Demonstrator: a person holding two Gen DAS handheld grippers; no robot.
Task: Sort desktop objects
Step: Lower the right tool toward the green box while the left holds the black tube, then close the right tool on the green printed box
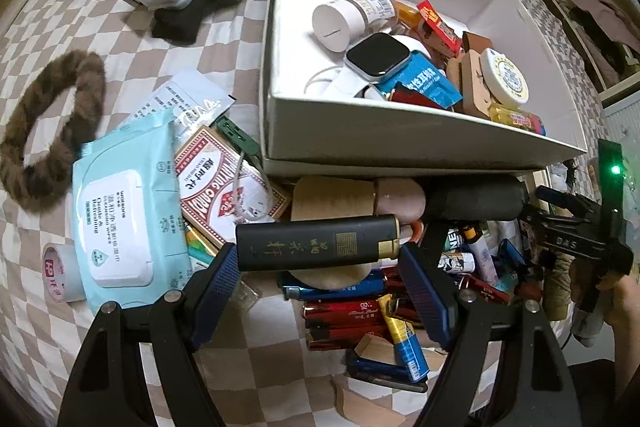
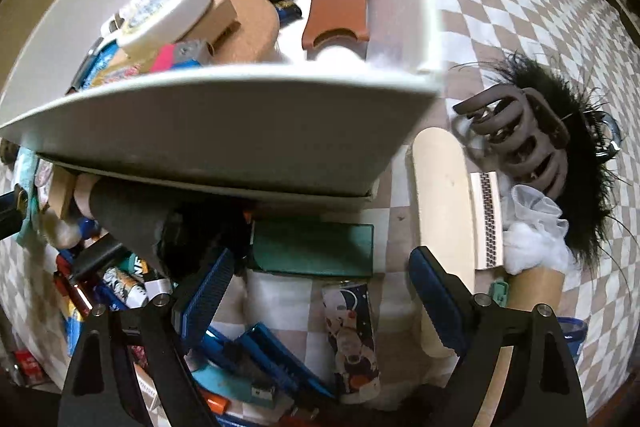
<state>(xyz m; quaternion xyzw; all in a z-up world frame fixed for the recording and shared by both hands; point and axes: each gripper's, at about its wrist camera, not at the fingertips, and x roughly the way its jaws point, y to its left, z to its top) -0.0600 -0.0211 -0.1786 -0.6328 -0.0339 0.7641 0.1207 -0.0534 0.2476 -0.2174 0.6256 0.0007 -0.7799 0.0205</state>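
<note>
In the left wrist view my left gripper is shut on a black tube with gold characters, held crosswise above a heap of batteries and lighters. A white box with a smartwatch, a white jar and a round tin stands just beyond. In the right wrist view my right gripper is open and empty, low over a printed tube and a green case, close to the same white box.
Left of the heap lie a wet-wipes pack, a playing-card box, a tape roll and a furry brown hairband. Right of the box lie a brown claw clip, black fluff and a wooden board.
</note>
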